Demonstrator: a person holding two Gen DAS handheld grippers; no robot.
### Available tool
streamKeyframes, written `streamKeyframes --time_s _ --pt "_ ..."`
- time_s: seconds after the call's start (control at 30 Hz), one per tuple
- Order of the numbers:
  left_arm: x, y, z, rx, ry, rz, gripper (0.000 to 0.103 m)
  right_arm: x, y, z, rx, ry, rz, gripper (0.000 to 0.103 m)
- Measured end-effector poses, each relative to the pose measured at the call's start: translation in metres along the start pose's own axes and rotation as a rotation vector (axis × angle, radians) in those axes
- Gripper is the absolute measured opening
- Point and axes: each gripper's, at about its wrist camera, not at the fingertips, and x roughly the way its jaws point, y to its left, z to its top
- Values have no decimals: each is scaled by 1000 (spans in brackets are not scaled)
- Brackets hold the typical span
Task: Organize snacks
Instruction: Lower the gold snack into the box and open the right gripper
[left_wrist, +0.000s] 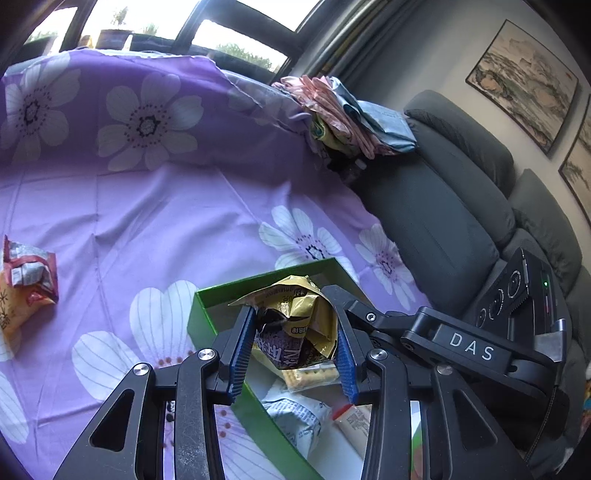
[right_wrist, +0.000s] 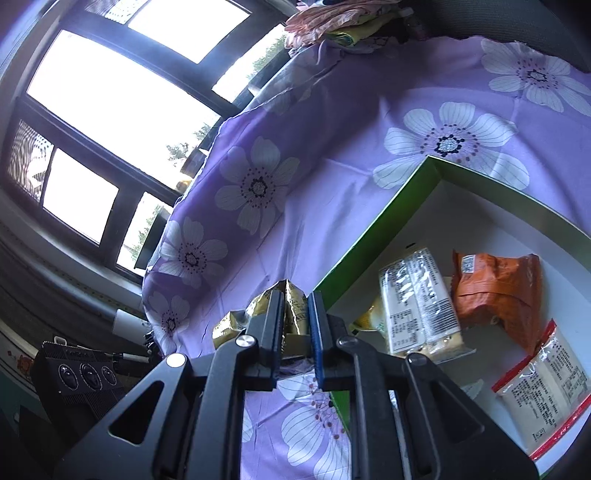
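On the black body of the right gripper (left_wrist: 471, 345), in the left wrist view, you can read the white letters "DAS". The gold snack packet (left_wrist: 295, 325) between the blue pads carries printed characters, but you cannot read them. The packets in the green box (right_wrist: 373, 229) also have fine print and a barcode, too small for reading.
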Motion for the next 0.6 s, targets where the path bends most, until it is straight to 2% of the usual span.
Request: streamKeyframes --time_s 0.27,0.6 --pt "25 -4 -4 14 55 -7 41 2 -13 2 26 -16 -110 17" --pt "43 5 -8 -25 101 -30 41 10 -24 3 50 2 -172 17"
